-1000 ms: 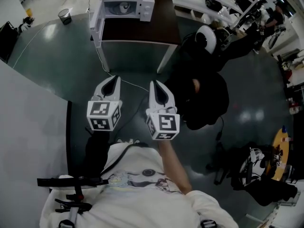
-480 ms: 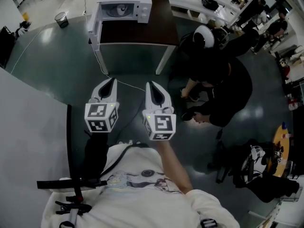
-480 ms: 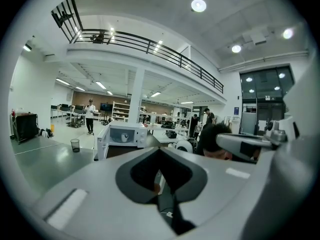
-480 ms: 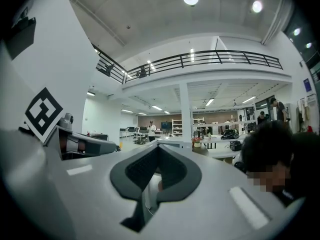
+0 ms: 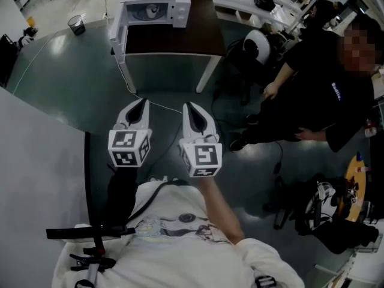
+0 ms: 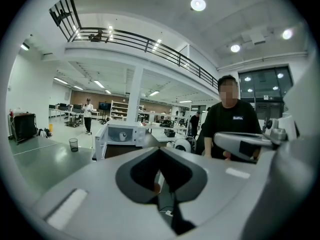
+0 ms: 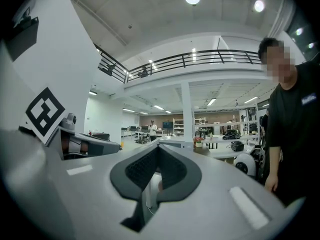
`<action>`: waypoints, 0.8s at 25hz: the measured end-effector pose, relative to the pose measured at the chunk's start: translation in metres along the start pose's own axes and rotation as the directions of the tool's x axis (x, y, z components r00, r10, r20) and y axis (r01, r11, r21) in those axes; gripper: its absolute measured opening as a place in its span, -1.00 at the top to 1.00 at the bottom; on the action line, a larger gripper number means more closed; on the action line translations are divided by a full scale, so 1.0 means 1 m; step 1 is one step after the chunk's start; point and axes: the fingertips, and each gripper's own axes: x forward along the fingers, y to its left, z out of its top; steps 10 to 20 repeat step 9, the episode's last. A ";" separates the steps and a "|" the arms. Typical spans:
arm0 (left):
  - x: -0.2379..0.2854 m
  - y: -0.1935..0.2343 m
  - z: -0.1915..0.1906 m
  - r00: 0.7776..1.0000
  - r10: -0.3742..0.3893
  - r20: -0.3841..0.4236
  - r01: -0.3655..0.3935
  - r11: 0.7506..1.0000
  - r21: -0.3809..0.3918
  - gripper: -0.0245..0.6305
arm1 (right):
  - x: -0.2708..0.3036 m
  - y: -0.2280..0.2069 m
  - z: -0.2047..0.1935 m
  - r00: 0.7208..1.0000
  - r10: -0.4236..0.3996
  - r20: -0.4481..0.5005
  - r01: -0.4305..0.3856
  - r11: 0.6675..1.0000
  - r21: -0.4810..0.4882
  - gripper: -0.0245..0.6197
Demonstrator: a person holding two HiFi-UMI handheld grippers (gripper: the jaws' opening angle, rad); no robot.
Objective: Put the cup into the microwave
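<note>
bright ceiling lamps (image 6: 198, 4), dim glossy floor (image 5: 72, 71), fisheye-warped edges (black corners)

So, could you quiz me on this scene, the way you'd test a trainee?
1. True or false: the microwave has its door shut.
2. What does the left claw hold? A) a cup B) nothing C) a cable
3. How do the jaws of the right claw stand?
Key: 1 false, the door hangs open. 2 B. 3 together, with nothing between them.
</note>
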 end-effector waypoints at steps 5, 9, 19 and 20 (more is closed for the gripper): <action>0.000 -0.003 -0.003 1.000 -0.003 -0.006 0.003 1.000 0.003 0.93 | -0.002 -0.004 -0.005 1.000 -0.006 -0.012 0.006 1.000 0.007 0.93; 0.001 -0.003 -0.004 1.000 -0.005 -0.010 0.005 1.000 0.005 0.93 | -0.002 -0.004 -0.006 1.000 -0.004 -0.018 0.004 1.000 0.004 0.93; 0.001 -0.003 -0.004 1.000 -0.005 -0.010 0.005 1.000 0.005 0.93 | -0.002 -0.004 -0.006 1.000 -0.004 -0.018 0.004 1.000 0.004 0.93; 0.001 -0.003 -0.004 1.000 -0.005 -0.010 0.005 1.000 0.005 0.93 | -0.002 -0.004 -0.006 1.000 -0.004 -0.018 0.004 1.000 0.004 0.93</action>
